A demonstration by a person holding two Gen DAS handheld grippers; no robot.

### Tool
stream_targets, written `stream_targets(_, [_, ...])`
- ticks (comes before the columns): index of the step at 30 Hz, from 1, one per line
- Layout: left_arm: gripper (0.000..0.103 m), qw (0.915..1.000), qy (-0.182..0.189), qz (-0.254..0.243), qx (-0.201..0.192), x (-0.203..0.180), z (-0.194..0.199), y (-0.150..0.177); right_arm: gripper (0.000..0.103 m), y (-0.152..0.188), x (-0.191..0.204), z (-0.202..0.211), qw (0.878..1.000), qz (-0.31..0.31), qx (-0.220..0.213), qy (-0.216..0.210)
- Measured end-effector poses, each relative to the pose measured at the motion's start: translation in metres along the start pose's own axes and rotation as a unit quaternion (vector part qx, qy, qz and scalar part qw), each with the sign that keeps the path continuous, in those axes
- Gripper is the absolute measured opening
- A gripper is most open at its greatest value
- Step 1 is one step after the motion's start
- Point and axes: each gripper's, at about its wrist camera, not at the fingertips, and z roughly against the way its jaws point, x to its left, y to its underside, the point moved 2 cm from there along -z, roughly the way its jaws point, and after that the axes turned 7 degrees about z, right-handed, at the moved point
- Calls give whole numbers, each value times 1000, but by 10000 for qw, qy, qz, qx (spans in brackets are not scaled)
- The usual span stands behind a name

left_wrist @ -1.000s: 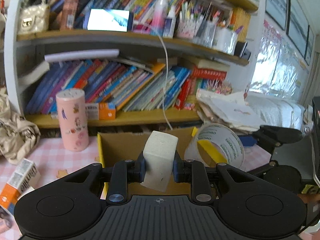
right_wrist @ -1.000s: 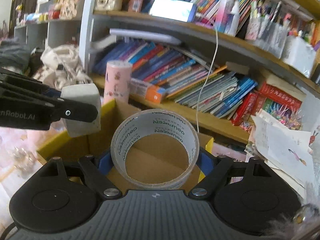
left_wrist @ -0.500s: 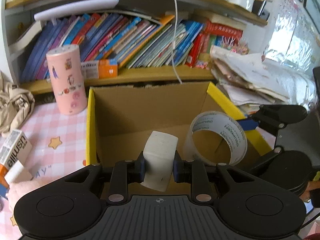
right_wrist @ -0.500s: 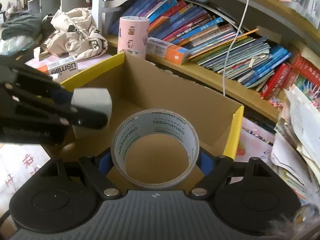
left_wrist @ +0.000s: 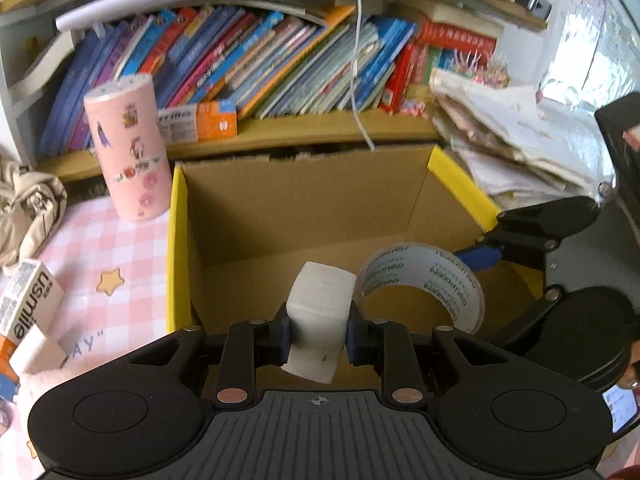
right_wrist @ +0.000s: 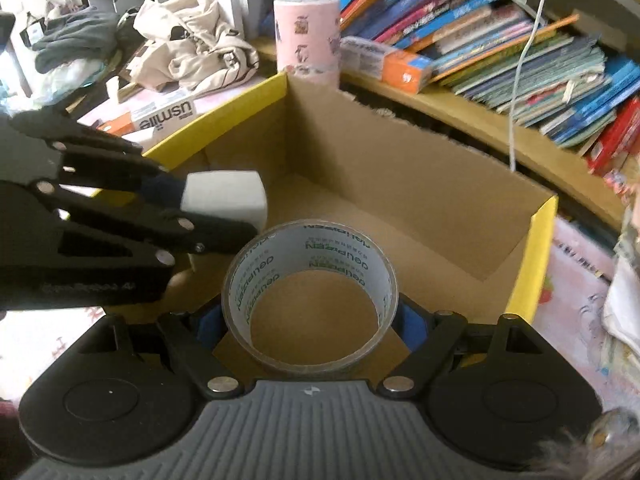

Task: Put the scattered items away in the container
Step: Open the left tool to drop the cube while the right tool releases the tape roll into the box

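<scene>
An open cardboard box [left_wrist: 178, 240] with yellow rims stands on the pink checked table; it also shows in the right wrist view [right_wrist: 540, 260]. My left gripper [left_wrist: 318, 336] is shut on a white block [left_wrist: 320, 312] and holds it over the box's near part. In the right wrist view the left gripper [right_wrist: 224, 216] and the white block [right_wrist: 224, 198] are at the left. My right gripper [right_wrist: 310, 320] is shut on a roll of clear tape [right_wrist: 310, 256], held over the box interior. The roll of clear tape [left_wrist: 420, 280] sits just right of the block.
A pink cylinder [left_wrist: 128, 148] stands by the box's far left corner. A Usmile carton [left_wrist: 24, 308] lies on the table to the left. A bookshelf [left_wrist: 280, 128] runs behind the box, a white cable [left_wrist: 356, 60] hangs over it, and papers [left_wrist: 500, 140] pile at the right.
Both grippers have moved forward and tilted down over the box, so its floor now fills the views. Each still holds its item.
</scene>
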Motion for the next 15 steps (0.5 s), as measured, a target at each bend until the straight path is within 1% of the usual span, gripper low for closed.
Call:
stream_targets(2, [24,10000,8,24,59,1,-3,3,83,1,0,-2,9999,-88,66,-103])
stream_targets(8, [25,10000,-26,57,60,1,-2,4,83,0,1,-1,9999,-79,76,-90])
stream_targets(15, [30,9999,-96,60,6,0,4,5,84,3,3,2,9999,-118,10,5])
